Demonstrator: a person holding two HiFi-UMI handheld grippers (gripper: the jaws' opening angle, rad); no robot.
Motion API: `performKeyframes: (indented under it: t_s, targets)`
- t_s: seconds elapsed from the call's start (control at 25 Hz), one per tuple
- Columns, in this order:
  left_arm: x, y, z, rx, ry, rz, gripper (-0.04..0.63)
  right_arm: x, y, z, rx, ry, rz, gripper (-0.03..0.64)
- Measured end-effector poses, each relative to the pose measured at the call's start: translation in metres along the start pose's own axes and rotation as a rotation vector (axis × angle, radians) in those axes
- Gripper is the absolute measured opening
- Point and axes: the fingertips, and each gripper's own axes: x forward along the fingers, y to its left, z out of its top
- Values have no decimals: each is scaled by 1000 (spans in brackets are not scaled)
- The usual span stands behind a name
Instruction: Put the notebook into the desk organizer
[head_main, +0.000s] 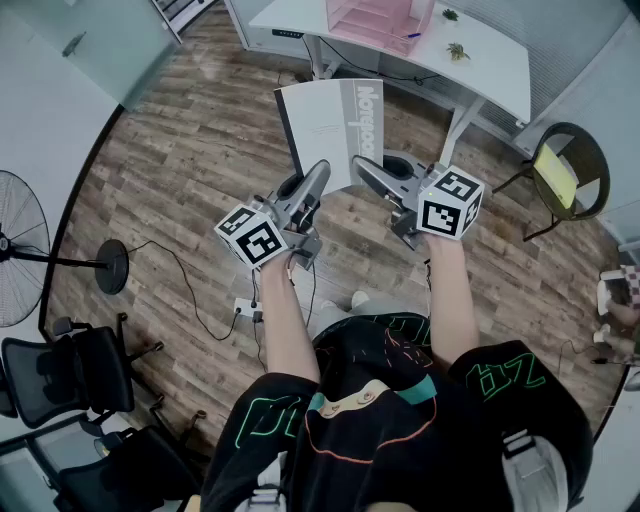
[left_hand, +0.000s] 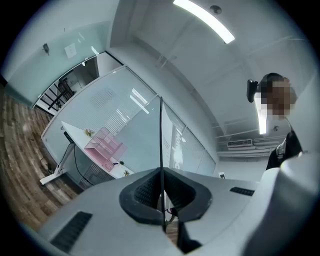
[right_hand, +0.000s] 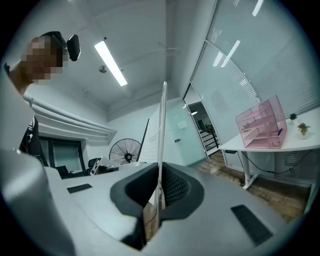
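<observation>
While you stand on the wood floor (head_main: 180, 170), your two forearms reach up from six o'clock in the head view, each ending in a marker cube. Your left hand-held gripper (head_main: 320, 178) has its jaws pinched almost together on the lower edge of the notebook (head_main: 330, 125). In the left gripper view the notebook (left_hand: 161, 140) shows edge-on as a thin dark line rising from between the pads. Your right hand-held gripper (head_main: 361, 168), just beside the left at its three o'clock, is likewise clamped narrow on the same lower edge, at the grey strip that carries the printed title. In the right gripper view the notebook (right_hand: 162, 130) stands as a pale upright sliver in the jaws.

The notebook hangs in the air above the floor, white face towards you, at twelve o'clock from both grippers. A power strip (head_main: 248, 308) lies on the boards near your feet. A standing fan (head_main: 20, 255) sits at nine o'clock, black office chairs (head_main: 70, 370) at eight, and a chair with a yellow cushion (head_main: 565, 175) at three.

Farther off, at twelve to one o'clock, the white tabletop (head_main: 490, 60) carries the pink desk organizer (head_main: 378, 22), with two small plants (head_main: 458, 50) just beside it. The notebook is well apart from the organizer.
</observation>
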Motion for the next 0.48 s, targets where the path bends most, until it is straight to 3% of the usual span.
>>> performKeyframes:
  t_s: [0.24, 0.48]
  targets:
    - [3, 2, 1, 11, -9, 6, 5, 4, -3, 1, -46, 14, -21, 20]
    - [13, -5, 1, -12, -10, 3, 5, -6, -8, 6, -22, -23, -10, 20]
